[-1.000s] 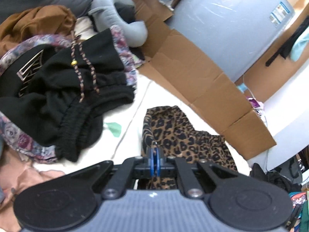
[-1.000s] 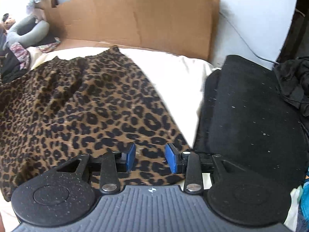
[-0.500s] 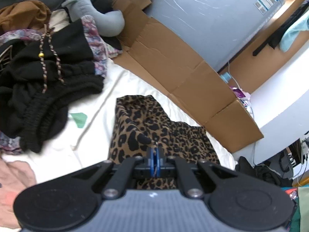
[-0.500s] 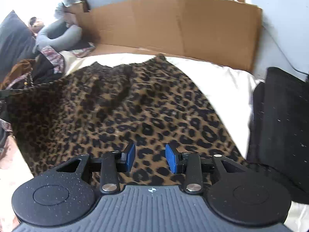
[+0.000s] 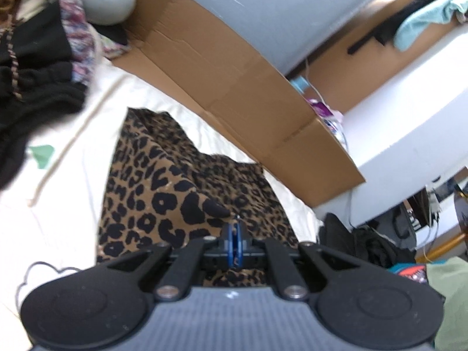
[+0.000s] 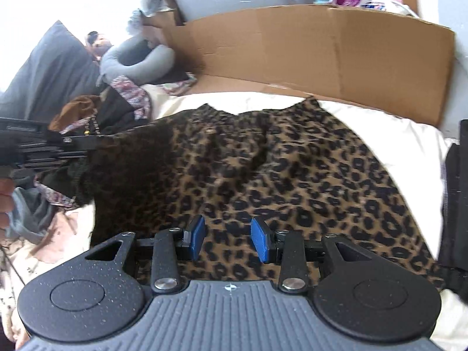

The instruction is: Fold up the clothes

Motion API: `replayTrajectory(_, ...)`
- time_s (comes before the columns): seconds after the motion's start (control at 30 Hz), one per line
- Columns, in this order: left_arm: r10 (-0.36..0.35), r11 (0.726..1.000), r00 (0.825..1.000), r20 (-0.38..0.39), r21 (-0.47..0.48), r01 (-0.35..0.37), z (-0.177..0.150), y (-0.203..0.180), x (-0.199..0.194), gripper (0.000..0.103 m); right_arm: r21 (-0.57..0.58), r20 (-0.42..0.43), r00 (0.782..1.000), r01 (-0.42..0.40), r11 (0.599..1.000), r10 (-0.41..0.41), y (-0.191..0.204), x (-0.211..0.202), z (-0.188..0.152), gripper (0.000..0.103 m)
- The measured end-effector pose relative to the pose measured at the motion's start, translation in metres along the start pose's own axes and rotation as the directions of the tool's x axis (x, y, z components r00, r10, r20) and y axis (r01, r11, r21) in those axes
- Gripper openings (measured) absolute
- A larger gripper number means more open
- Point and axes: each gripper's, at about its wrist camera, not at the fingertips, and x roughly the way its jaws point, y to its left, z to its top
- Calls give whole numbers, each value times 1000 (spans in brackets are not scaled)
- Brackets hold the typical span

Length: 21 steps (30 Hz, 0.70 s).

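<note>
Since the earlier frames, both claws have been carried sideways across the bed, and more of the leopard-print garment [image 6: 278, 158] is now seen lifted and stretched at its left edge, while the black clothes pile [image 5: 32, 87] has slid toward the left border of the left wrist view

The left claw [image 5: 235, 241] is pointed downward at a slant, its blue pads pressed together on an edge of the leopard-print garment [image 5: 181, 193]; a fold of the cloth is raised in a ridge running up to the pads. In the right wrist view the left claw [image 6: 84, 143] is seen from the side at the left, level with the garment's raised corner, with part of a hand [image 6: 5, 199] behind it at the picture's edge

The right claw [image 6: 227, 239] is also tilted downward and is held above the near edge of the garment. Its blue pads [image 6: 196, 235] stand apart with printed cloth visible in the gap; whether the pads touch the cloth cannot be told

The garment is spread on the white bed sheet [image 6: 409, 134], its long axis running from the near edge by the right claw away toward the flattened cardboard [image 6: 321, 52] standing along the far side of the bed. Its far edge lies just short of the cardboard. A folded black garment [image 6: 456, 204] lies beside it on the right, and a grey neck pillow [image 6: 137, 61] rests beyond the clothes pile
</note>
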Motion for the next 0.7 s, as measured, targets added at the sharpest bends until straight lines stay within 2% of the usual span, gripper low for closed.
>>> replayTrajectory(0.43,-87,996,992,-90,23,89,-20,-32,35,3,-20,12,994,-106,994,106,37,8,9,42)
replayTrajectory(0.7,-115,992,985,-130,40,121,-29,-50,51,3,-8,25,993,-116,993,117,41,13,14,42)
